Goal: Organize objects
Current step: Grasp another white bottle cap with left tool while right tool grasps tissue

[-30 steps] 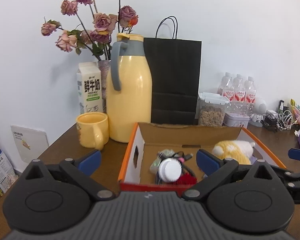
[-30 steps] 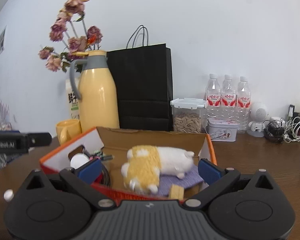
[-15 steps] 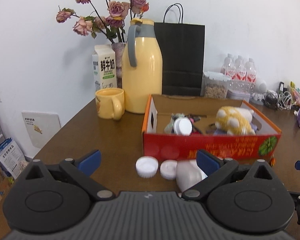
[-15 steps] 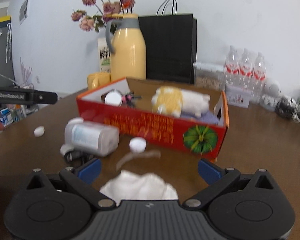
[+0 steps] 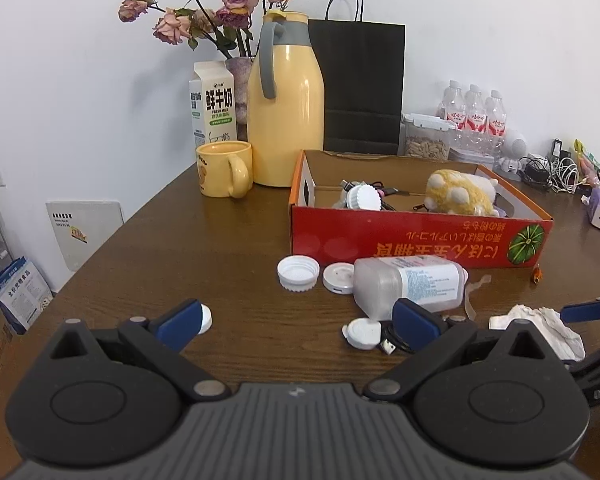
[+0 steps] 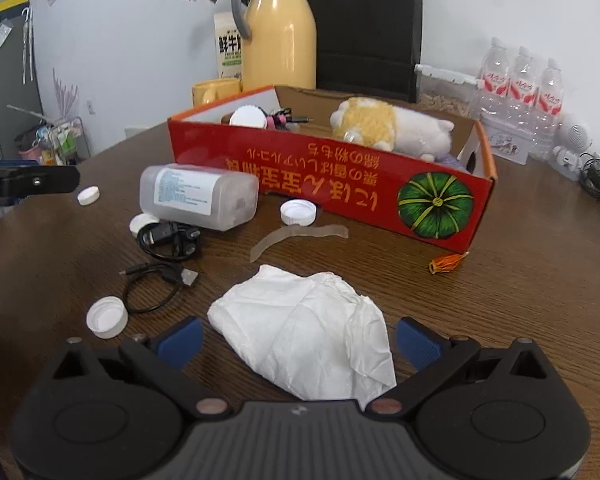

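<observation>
A red cardboard box (image 5: 416, 240) (image 6: 340, 192) holds a yellow-white plush toy (image 5: 456, 196) (image 6: 384, 128), a white lid and small bits. In front of it lie a clear bottle (image 5: 408, 284) (image 6: 198, 196) on its side, several white caps (image 5: 298, 274) (image 6: 107, 316), black cables (image 6: 156, 280) and a crumpled white tissue (image 5: 540, 328) (image 6: 304, 328). My left gripper (image 5: 298, 322) is open above bare table, holding nothing. My right gripper (image 6: 299, 340) is open, and the tissue lies between its blue pads (image 6: 180, 340), which are apart from it.
A yellow mug (image 5: 222, 168), yellow thermos (image 5: 286, 112), milk carton (image 5: 212, 104), flower vase, black paper bag (image 5: 360, 88), seed container and water bottles (image 5: 476, 116) stand behind the box. A translucent strip (image 6: 296, 236) and an orange scrap (image 6: 446, 264) lie near the box front.
Both grippers have pulled back from over the box to the near side of the table. The loose bottle, caps, cables and tissue have come into view. Both stay open.
</observation>
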`<move>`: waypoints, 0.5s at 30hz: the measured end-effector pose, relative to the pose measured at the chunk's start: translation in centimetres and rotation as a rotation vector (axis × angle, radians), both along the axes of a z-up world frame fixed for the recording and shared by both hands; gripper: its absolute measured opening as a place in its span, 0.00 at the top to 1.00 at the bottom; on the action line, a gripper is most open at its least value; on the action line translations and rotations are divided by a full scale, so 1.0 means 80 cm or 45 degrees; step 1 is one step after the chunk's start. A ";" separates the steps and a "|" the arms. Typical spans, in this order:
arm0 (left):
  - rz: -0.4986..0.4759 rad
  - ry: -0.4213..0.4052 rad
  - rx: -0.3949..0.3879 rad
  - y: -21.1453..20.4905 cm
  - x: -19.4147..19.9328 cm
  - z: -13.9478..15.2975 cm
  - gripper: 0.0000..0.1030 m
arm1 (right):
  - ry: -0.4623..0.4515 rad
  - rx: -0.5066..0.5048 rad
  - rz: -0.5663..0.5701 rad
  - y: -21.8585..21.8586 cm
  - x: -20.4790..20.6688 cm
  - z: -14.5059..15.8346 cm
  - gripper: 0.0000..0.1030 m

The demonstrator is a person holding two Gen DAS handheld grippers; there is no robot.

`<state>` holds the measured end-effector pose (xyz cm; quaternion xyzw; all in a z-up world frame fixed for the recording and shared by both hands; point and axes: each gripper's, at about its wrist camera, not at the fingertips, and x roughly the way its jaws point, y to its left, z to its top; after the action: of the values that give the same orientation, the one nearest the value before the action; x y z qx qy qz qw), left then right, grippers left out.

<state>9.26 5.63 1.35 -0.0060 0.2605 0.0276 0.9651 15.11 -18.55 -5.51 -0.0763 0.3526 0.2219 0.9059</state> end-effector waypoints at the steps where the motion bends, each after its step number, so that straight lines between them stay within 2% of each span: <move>1: -0.001 0.001 -0.006 0.001 -0.001 0.000 0.00 | 0.011 -0.006 0.002 0.001 0.004 -0.002 0.00; 13: -0.014 0.038 -0.051 -0.002 -0.005 -0.007 0.00 | -0.006 0.010 0.025 0.000 0.008 -0.010 0.00; 15: -0.022 0.043 -0.050 -0.006 -0.005 -0.008 0.00 | -0.016 0.018 0.031 -0.001 0.006 -0.009 0.04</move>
<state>8.86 5.18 0.71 -0.0222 0.2774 0.0141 0.9604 15.57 -18.63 -6.24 -0.0756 0.3445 0.2347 0.9058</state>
